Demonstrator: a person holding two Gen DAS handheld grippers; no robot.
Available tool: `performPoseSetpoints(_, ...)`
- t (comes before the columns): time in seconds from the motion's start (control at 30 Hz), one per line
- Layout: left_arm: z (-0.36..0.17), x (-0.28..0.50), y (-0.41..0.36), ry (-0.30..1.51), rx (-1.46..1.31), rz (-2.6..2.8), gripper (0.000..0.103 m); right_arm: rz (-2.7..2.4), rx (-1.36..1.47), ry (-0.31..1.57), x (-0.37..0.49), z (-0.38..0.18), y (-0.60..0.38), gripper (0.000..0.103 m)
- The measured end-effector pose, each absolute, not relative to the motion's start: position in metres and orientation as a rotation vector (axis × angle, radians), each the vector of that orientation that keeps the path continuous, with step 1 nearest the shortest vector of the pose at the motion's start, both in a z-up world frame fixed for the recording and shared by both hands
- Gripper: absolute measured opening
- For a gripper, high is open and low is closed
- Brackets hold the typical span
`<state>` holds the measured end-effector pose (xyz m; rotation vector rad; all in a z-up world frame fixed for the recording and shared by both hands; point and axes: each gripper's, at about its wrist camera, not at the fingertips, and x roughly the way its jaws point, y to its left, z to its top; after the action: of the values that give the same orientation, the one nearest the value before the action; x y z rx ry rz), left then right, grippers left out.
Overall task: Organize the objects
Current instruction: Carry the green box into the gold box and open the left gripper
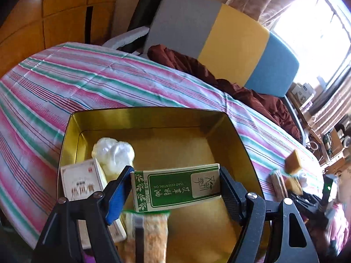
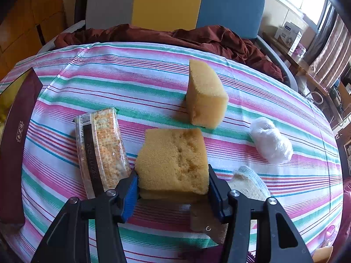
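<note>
My left gripper (image 1: 175,175) is shut on a green essential-oil box (image 1: 175,188), gripped by its two short ends over the gold tin (image 1: 153,110). In the tin lie a white plastic wad (image 1: 113,153), a white carton with red print (image 1: 81,179) and a snack packet (image 1: 151,236). My right gripper (image 2: 173,175) is shut on a yellow sponge block (image 2: 173,162), just above the striped tablecloth (image 2: 131,70). A second sponge (image 2: 206,94) stands on end beyond it. Another snack packet (image 2: 101,146) lies to the left, and a white plastic wad (image 2: 272,142) to the right.
A woven scrub pad (image 2: 248,182) lies by the right finger. The tin's maroon outer wall (image 2: 17,131) is at the left edge of the right wrist view. A dark red cloth (image 2: 197,37) lies on the chair (image 2: 166,0) behind the table. Shelves with clutter stand at the far right.
</note>
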<state>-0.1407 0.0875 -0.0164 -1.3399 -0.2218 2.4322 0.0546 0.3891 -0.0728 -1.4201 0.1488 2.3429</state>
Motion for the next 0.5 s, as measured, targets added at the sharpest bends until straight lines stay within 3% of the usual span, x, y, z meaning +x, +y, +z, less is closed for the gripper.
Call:
performPoseSetpoints(0.2,-0.039,-0.182,0.09,-0.237,-1.453,2.442,0.077,2.342,-1.422,0.15,0.054,-0.072,0.389,0.055)
performPoseSetpoints(0.5,-0.046,-0.202,0.086,-0.18,-1.486,2.529,0.086,2.34,-1.428,0.154,0.053,-0.074,0.39,0.056)
